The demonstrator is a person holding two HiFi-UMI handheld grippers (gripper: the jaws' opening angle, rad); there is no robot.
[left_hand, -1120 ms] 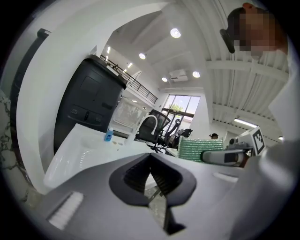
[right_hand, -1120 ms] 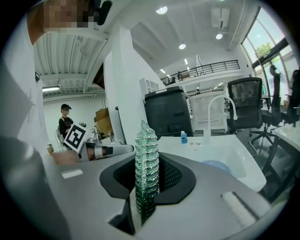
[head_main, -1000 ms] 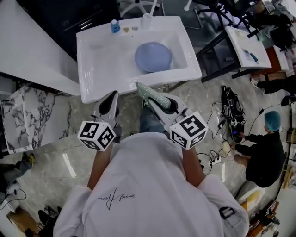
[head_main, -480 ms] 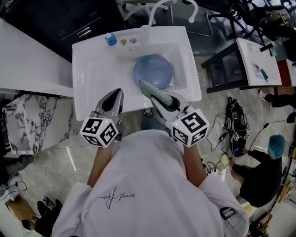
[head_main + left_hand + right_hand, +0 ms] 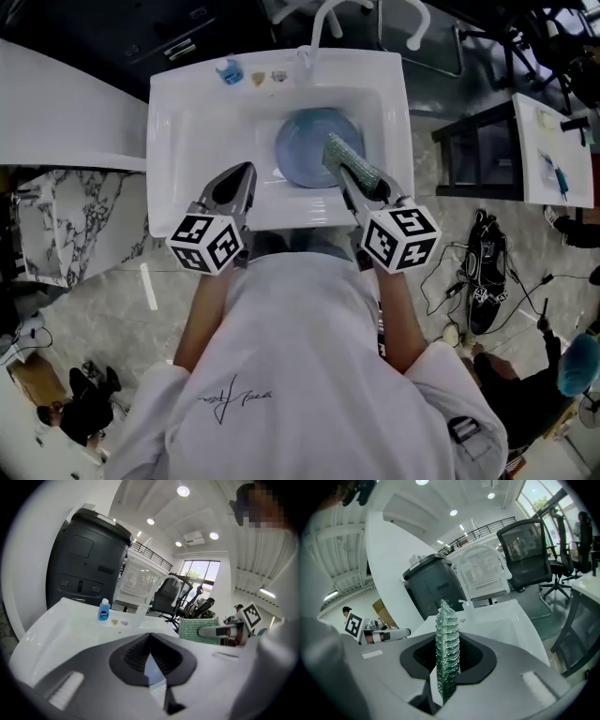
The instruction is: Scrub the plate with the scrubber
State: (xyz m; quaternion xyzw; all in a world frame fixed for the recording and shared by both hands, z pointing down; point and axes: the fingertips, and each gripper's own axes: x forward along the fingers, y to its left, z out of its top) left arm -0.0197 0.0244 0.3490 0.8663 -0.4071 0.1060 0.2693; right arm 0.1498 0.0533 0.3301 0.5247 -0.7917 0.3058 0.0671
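A round blue plate (image 5: 307, 150) lies in the basin of the white sink (image 5: 187, 131). My right gripper (image 5: 356, 178) is shut on a green mesh scrubber (image 5: 345, 157), which it holds on edge over the plate's right rim; whether the scrubber touches the plate I cannot tell. In the right gripper view the scrubber (image 5: 447, 644) stands upright between the jaws. My left gripper (image 5: 246, 172) is shut and empty, over the sink's near left edge, apart from the plate. In the left gripper view, a sliver of the plate (image 5: 152, 670) shows below the jaw tips, with the scrubber (image 5: 199, 630) off to the right.
A small blue soap bottle (image 5: 230, 72) and a white faucet (image 5: 319, 23) stand on the sink's back rim. A white counter (image 5: 66, 112) runs to the left. A black-framed table (image 5: 478, 150) stands at the right, with cables and a bag (image 5: 487, 281) on the floor.
Both grippers have moved forward from in front of the sink to over it. The scrubber has gone from short of the sink's near edge to over the plate's right rim.
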